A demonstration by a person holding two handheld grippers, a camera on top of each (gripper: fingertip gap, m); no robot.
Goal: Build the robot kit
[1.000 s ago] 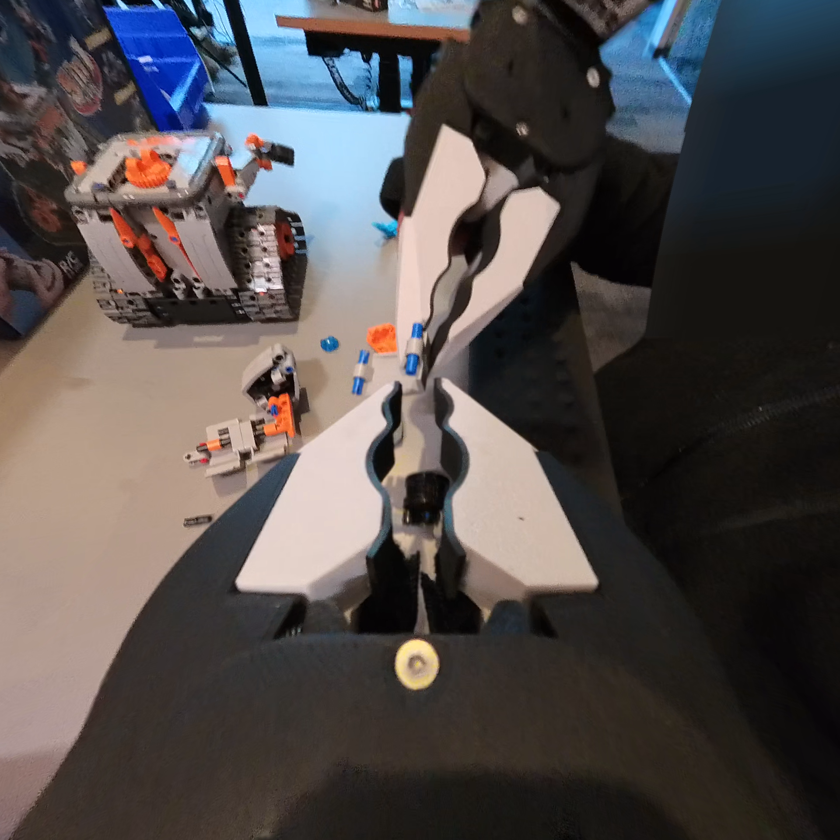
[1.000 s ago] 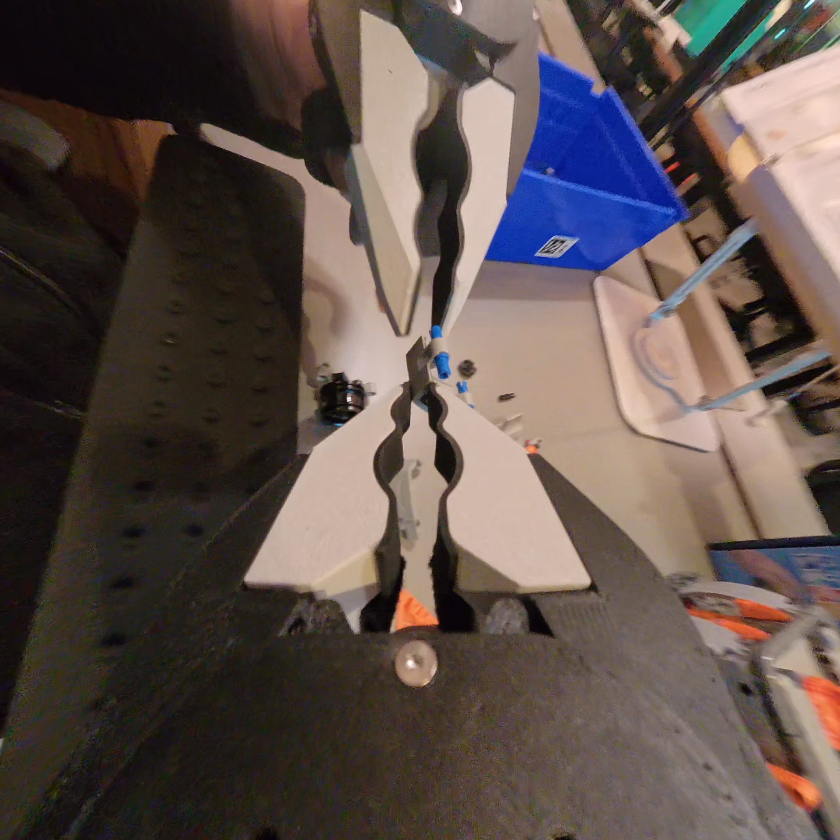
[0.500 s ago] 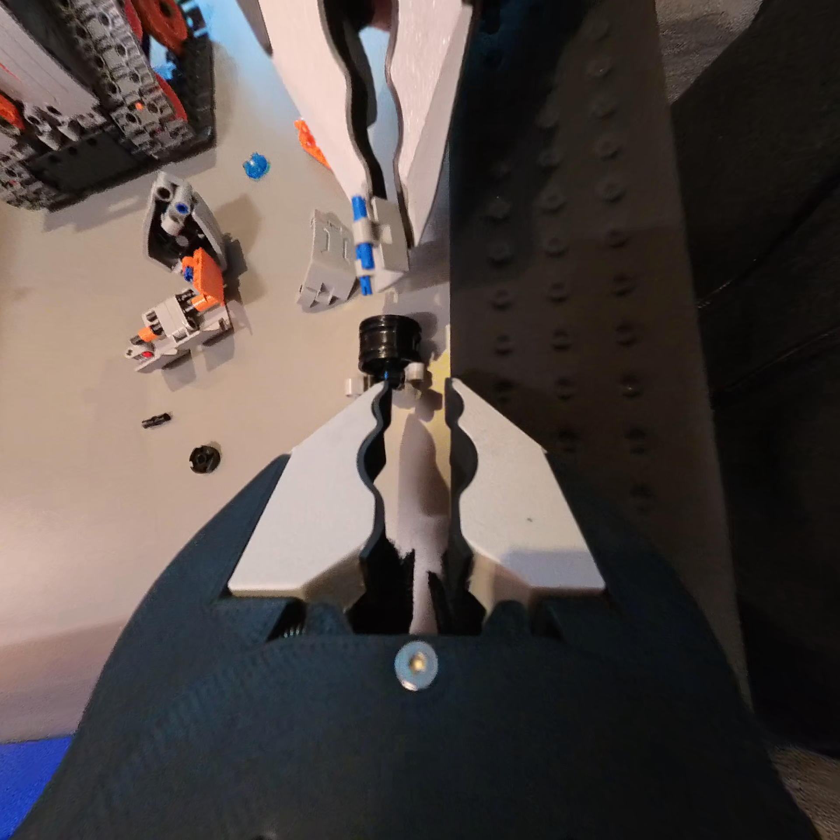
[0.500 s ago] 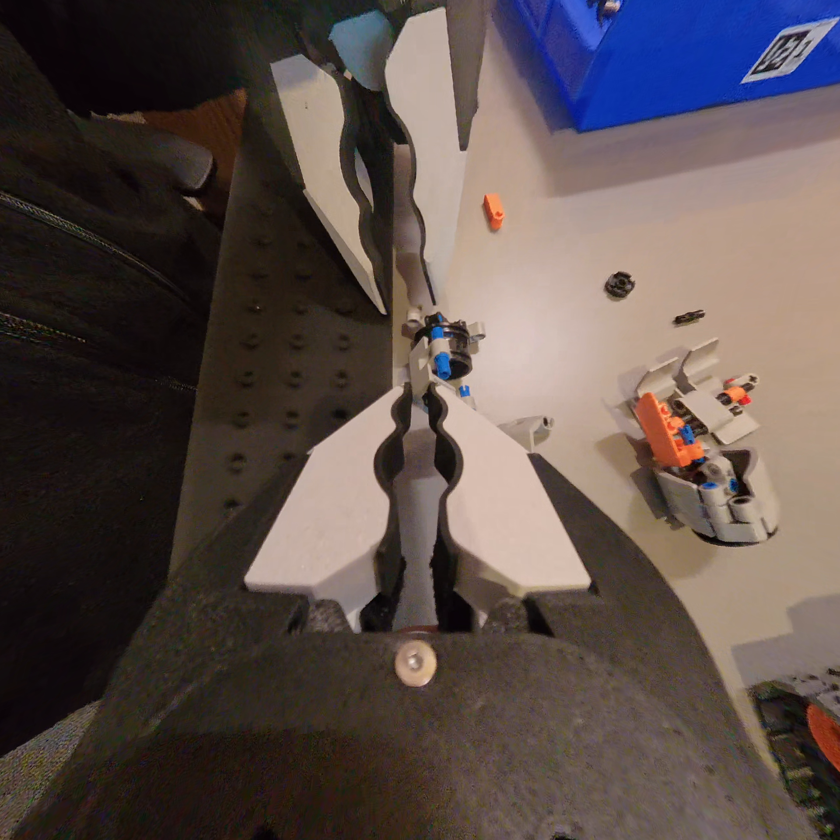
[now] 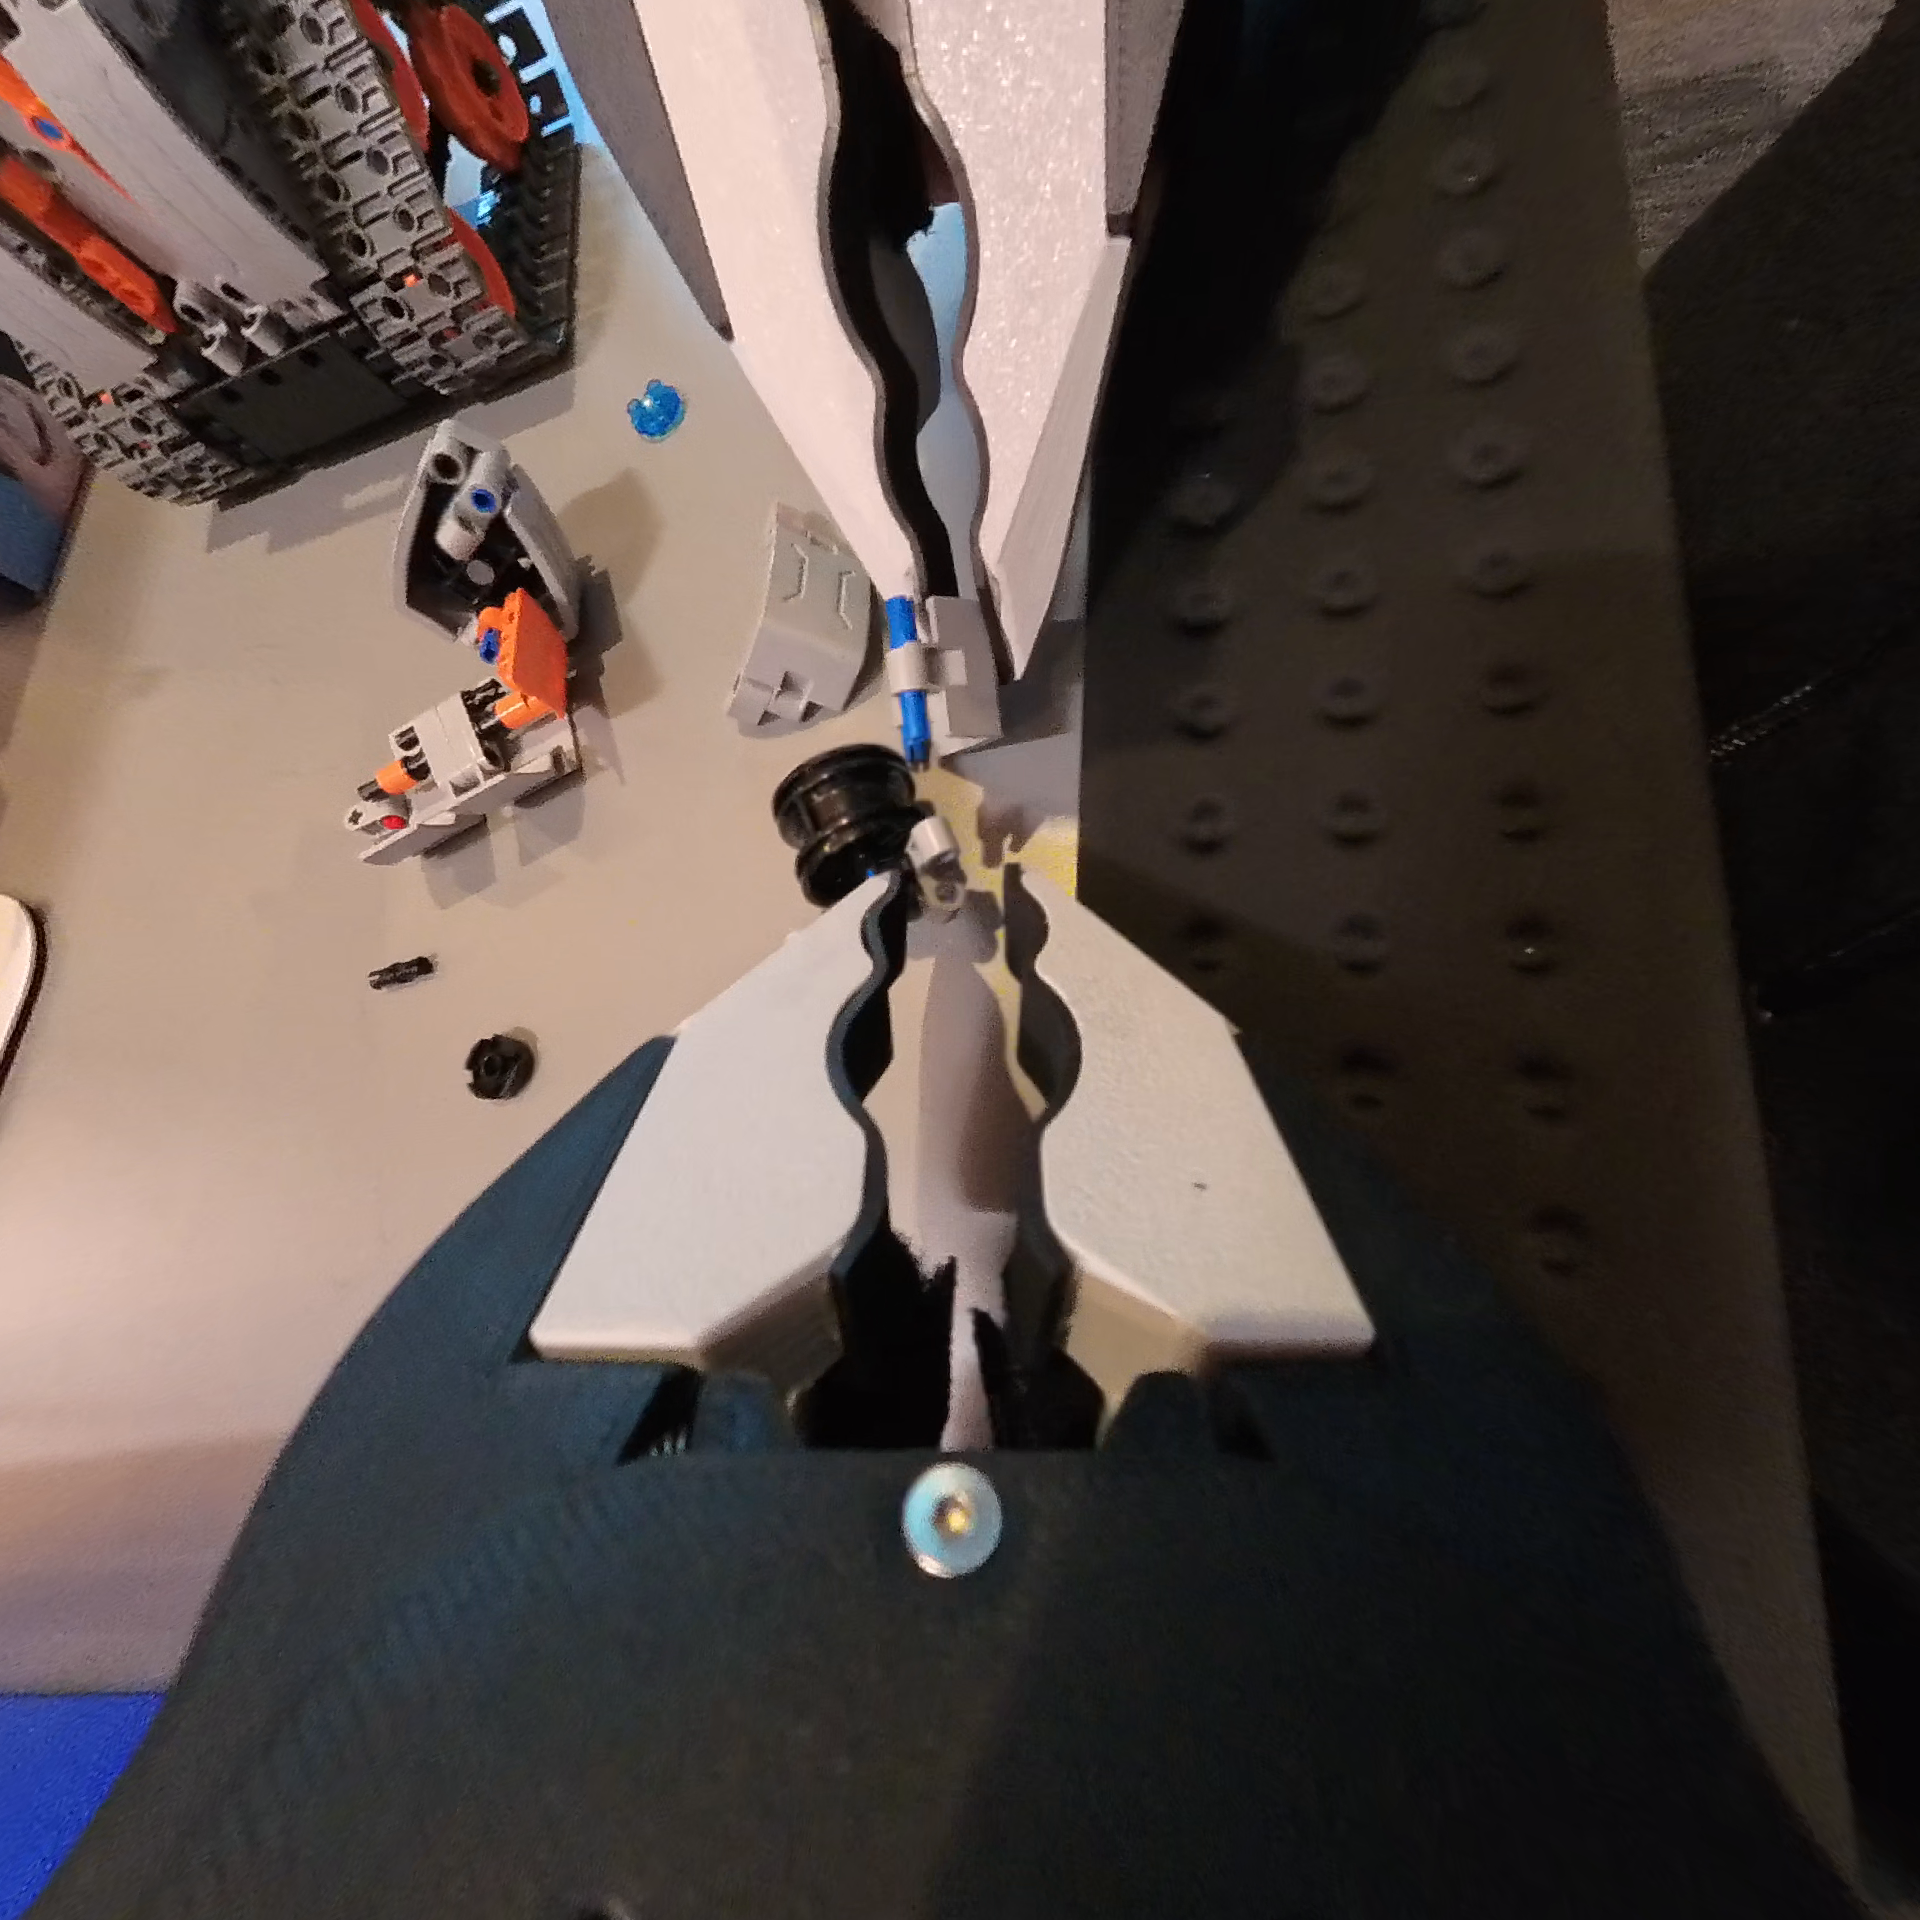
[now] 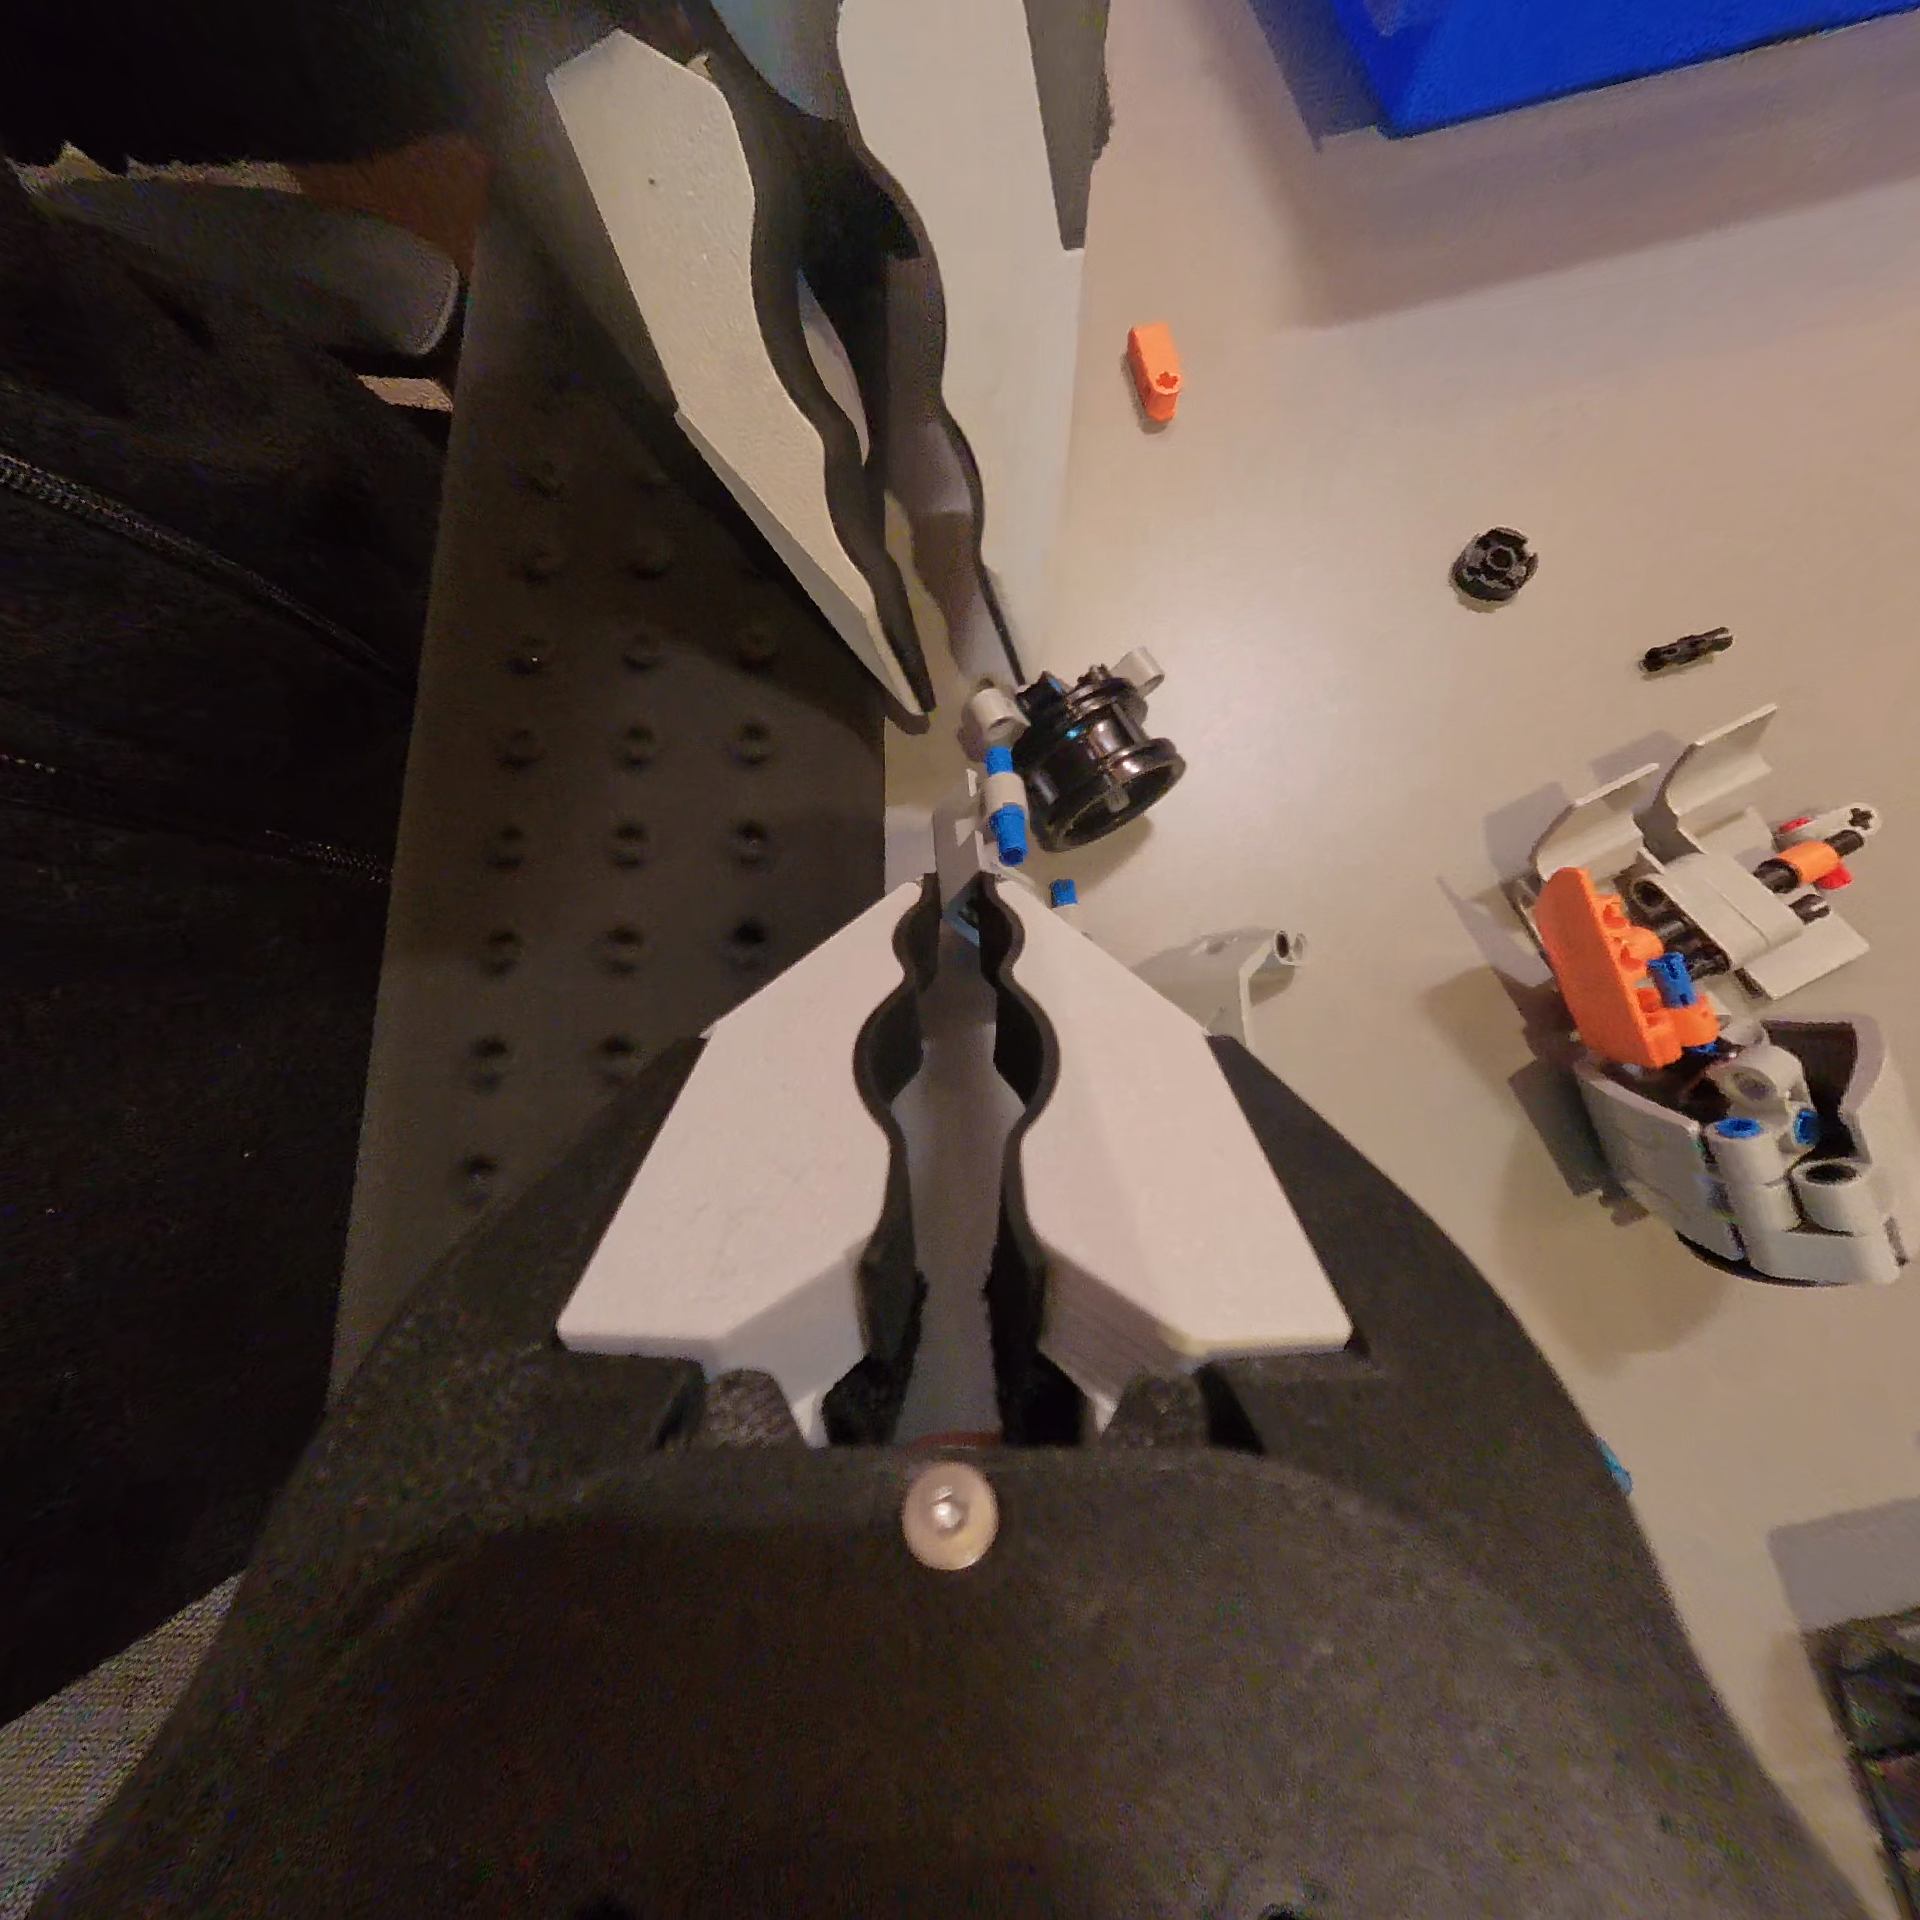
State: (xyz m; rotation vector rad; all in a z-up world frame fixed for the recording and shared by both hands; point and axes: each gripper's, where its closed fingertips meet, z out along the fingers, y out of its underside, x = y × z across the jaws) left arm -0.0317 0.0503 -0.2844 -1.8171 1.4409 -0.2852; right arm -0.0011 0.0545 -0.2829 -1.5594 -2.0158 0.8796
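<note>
The right gripper (image 6: 961,894) pinches a small grey plastic bracket (image 6: 961,836) carrying a blue-and-grey pin (image 6: 1003,795), its smooth grey fingers nearly together around it. The left gripper (image 5: 951,894) has its jaws a little apart, empty, its tips just beside a glossy black ribbed wheel hub (image 5: 847,826) with grey connectors, which lies on the matte grey table (image 5: 260,1143) between the two grippers. A studded black plate (image 5: 1403,727) borders the table on the right. Farther left lie a curved grey panel (image 5: 800,623), a grey-and-orange brick assembly (image 5: 488,665), a round translucent blue stud (image 5: 657,408), a black pin (image 5: 400,972), a round black piece (image 5: 500,1063) and a tracked model (image 5: 281,229).
</note>
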